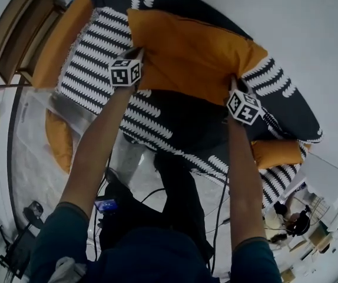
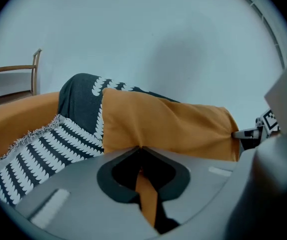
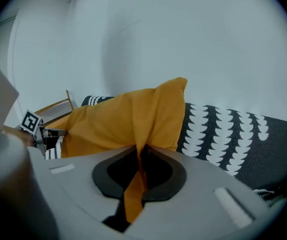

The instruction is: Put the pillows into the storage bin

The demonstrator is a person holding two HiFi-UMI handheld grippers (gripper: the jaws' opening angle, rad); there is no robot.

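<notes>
Head view looks down on a plain mustard-orange fabric pillow (image 1: 186, 52) lying on a heap of black-and-white leaf-patterned cushions (image 1: 92, 58) by the far wall. The left gripper (image 1: 139, 53) is clenched on the pillow's near left edge, and the right gripper (image 1: 235, 86) on its near right corner. Each gripper view shows a fold of orange cloth pinched between closed jaws. The grasp looks made, so lifting seems to be the step in hand. Next, I'd judge, both hands must raise the pillow together and swing it near and left, towards what looks like a clear plastic storage bin (image 1: 30, 128) with an orange cushion inside.
</notes>
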